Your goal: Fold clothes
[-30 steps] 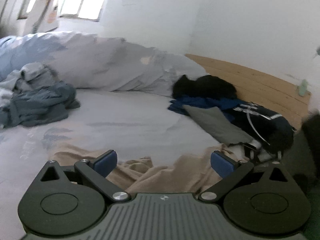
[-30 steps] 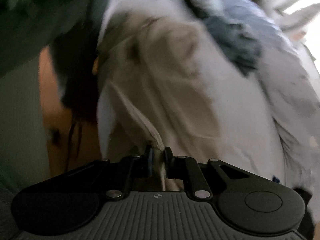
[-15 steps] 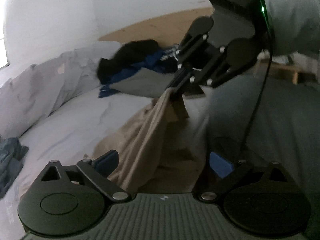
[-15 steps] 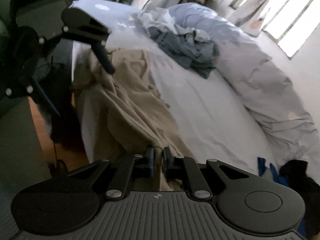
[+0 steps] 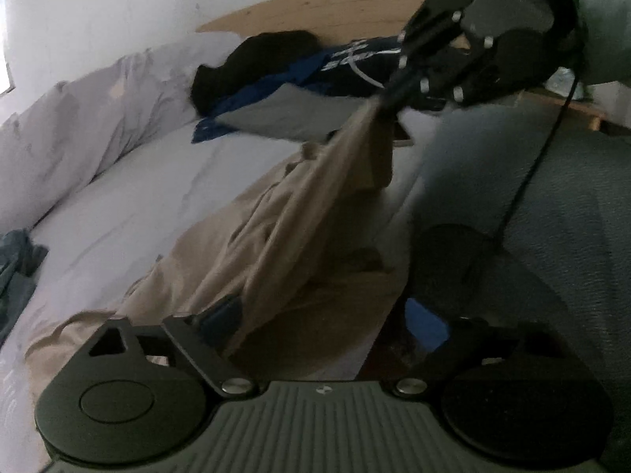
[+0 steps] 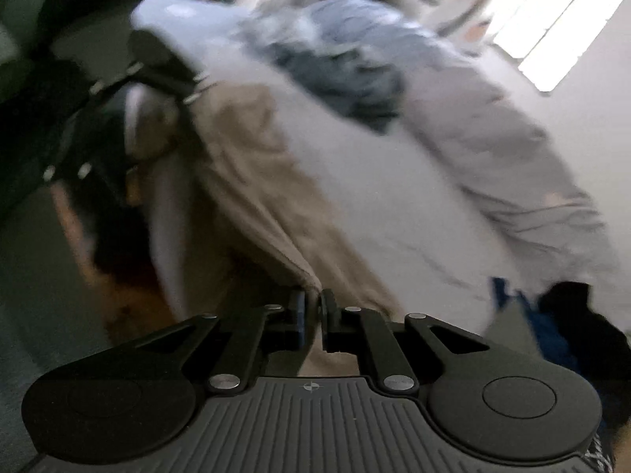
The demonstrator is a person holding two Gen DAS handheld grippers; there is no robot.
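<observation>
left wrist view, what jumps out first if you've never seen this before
The right gripper, high at upper right, is shut on the beige garment, pulling it up off the white bed into a taut ridge. The left gripper sits open at the cloth's lower end. Dark clothes are piled by the wooden headboard.

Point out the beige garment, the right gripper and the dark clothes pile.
beige garment point(image 5: 315, 213), left wrist view, stretched middle fabric.
right gripper point(image 6: 313, 307), right wrist view, between fingertips.
dark clothes pile point(image 5: 256, 59), left wrist view, black garment.
</observation>
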